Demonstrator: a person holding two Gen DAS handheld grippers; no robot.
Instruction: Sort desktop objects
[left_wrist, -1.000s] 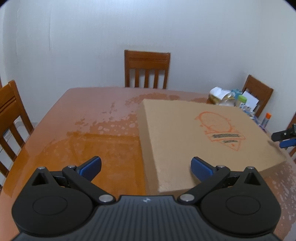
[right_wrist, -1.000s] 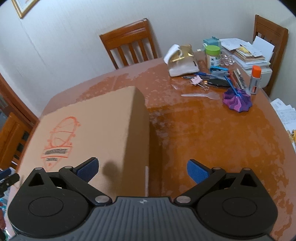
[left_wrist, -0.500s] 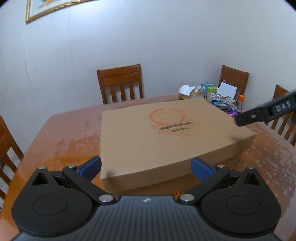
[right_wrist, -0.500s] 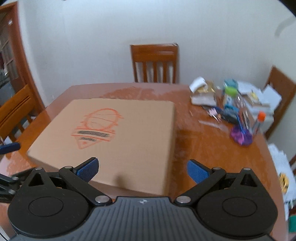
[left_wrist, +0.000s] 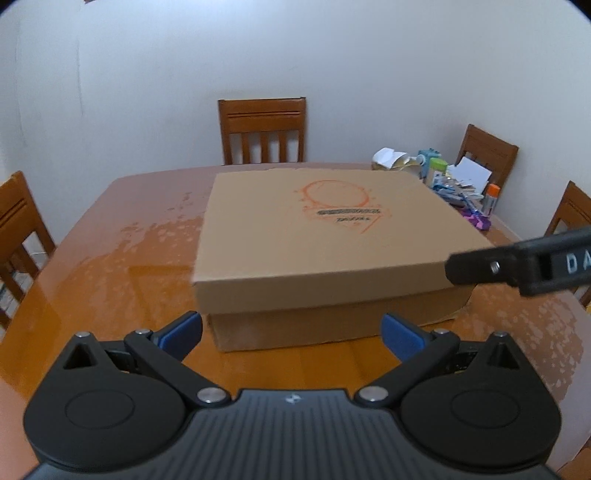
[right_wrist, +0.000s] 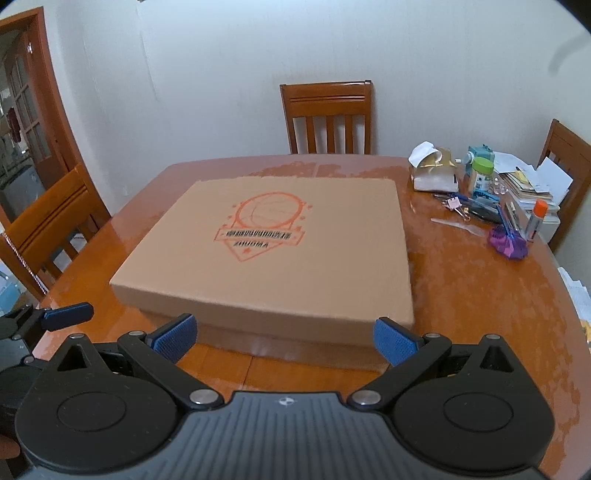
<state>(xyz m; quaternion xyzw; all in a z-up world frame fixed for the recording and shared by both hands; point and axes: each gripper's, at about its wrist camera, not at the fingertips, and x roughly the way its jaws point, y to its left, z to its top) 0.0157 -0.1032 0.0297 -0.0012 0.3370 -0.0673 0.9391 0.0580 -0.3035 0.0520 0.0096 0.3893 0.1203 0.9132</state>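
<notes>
On the table (right_wrist: 480, 295): cardboard box (right_wrist: 280, 258), lid on, lying flat just ahead of both tongs.
Left tongs (left_wrist: 291, 330): spread apart, holding nothing.
Right tongs (right_wrist: 282, 338): spread apart, holding nothing.
Box look: plain brown, wide and shallow.
Print: orange basketball badge (right_wrist: 264, 225); wording unreadable.

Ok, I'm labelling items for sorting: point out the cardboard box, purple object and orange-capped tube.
cardboard box (right_wrist: 280, 266), right wrist view, lid top.
purple object (right_wrist: 508, 245), right wrist view, its middle.
orange-capped tube (right_wrist: 535, 221), right wrist view, its body.
</notes>
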